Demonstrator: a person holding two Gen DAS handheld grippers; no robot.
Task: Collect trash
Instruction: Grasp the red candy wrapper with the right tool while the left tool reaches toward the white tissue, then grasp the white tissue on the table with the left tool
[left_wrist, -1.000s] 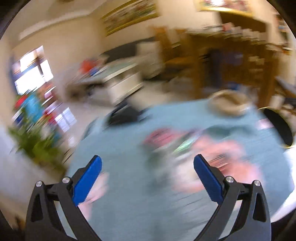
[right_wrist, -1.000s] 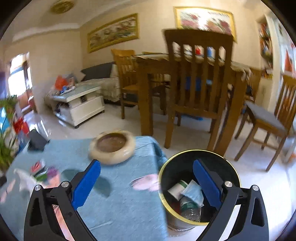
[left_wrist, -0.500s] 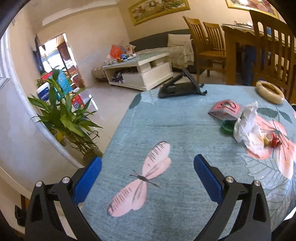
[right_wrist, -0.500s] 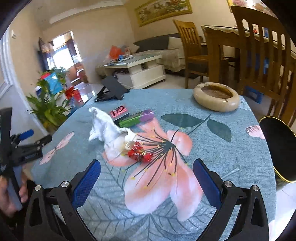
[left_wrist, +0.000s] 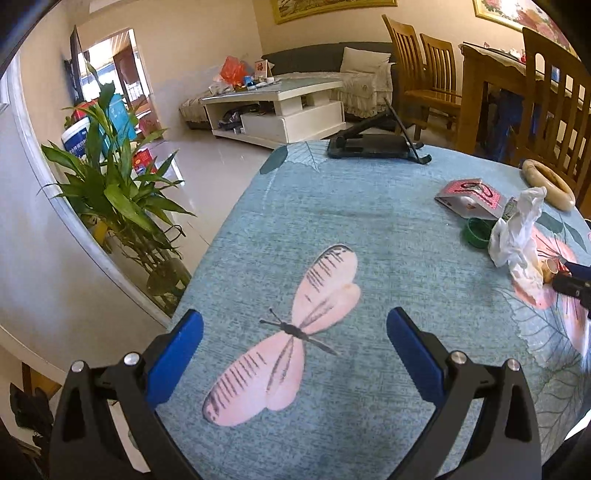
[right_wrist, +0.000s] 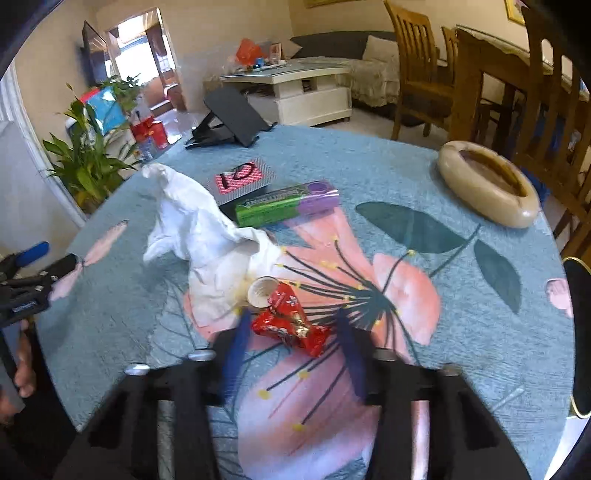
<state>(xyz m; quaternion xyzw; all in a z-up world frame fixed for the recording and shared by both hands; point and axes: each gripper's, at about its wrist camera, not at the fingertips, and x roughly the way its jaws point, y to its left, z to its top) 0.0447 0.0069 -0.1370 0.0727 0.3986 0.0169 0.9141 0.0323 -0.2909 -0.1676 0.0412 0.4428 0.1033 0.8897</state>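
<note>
A crumpled red wrapper (right_wrist: 291, 325) lies on the round table's blue floral cloth (right_wrist: 424, 177). My right gripper (right_wrist: 295, 328) is at the cloth with a blurred blue finger on either side of the wrapper, jaws partly closed and not clamped. Beside it lie a small white cap (right_wrist: 260, 291) and a crumpled white tissue (right_wrist: 199, 229), which also shows in the left wrist view (left_wrist: 517, 232). My left gripper (left_wrist: 293, 328) is open and empty above the pink butterfly print (left_wrist: 291, 332).
A green and purple gum pack (right_wrist: 288, 208), a red patterned card box (right_wrist: 240, 179), a green cap (left_wrist: 478, 232), a beige ashtray (right_wrist: 487, 182) and a black stand (left_wrist: 369, 146) are on the table. The black bin's rim (right_wrist: 580, 332) is at the right edge. A plant (left_wrist: 114, 192) stands at left.
My right gripper swung from over the bin back to the table, came down around the red wrapper, and its fingers closed in. My left gripper steadied over the butterfly print.
</note>
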